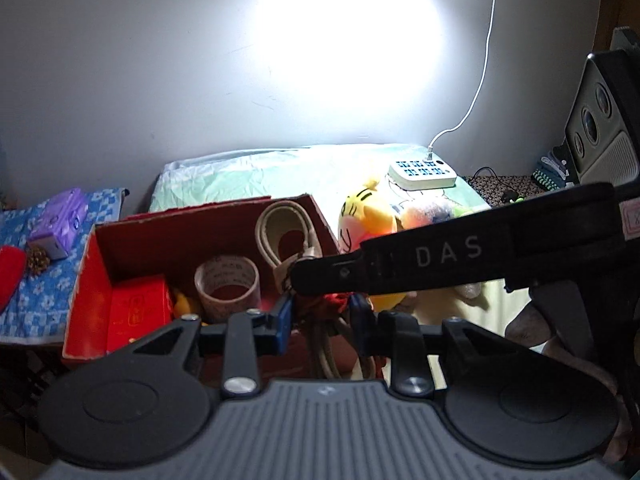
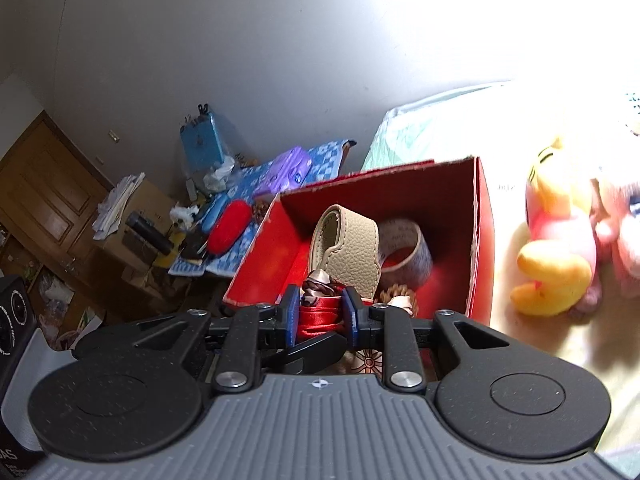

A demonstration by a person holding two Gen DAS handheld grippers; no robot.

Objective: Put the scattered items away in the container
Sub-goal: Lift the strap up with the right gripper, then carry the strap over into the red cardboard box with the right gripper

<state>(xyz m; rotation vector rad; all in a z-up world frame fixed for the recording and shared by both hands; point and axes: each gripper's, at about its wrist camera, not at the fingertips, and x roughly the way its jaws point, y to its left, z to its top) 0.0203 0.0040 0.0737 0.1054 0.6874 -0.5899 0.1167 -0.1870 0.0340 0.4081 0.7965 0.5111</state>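
Note:
An open red cardboard box (image 1: 100, 280) (image 2: 480, 240) stands on a bed. In it are a tape roll (image 1: 228, 284) (image 2: 408, 256), a red packet (image 1: 136, 312) and the loop of a beige leather strap (image 1: 280, 232) (image 2: 344, 236). A red satin scarf (image 1: 334, 300) (image 2: 320, 318) is tied to the strap at the box's near edge. My right gripper (image 2: 322, 312) is shut on the scarf. My left gripper (image 1: 322, 316) closes around the same bundle just below, strap between its blue pads. A yellow plush toy (image 1: 368, 216) (image 2: 552, 264) lies right of the box.
A white power strip (image 1: 422, 170) with a cable sits at the bed's far end. Left of the bed, a blue patterned cloth carries a purple pack (image 1: 60, 220) (image 2: 286, 170), a red case (image 2: 226, 230) and a pine cone (image 1: 38, 260). Cluttered boxes and a wooden door lie further left.

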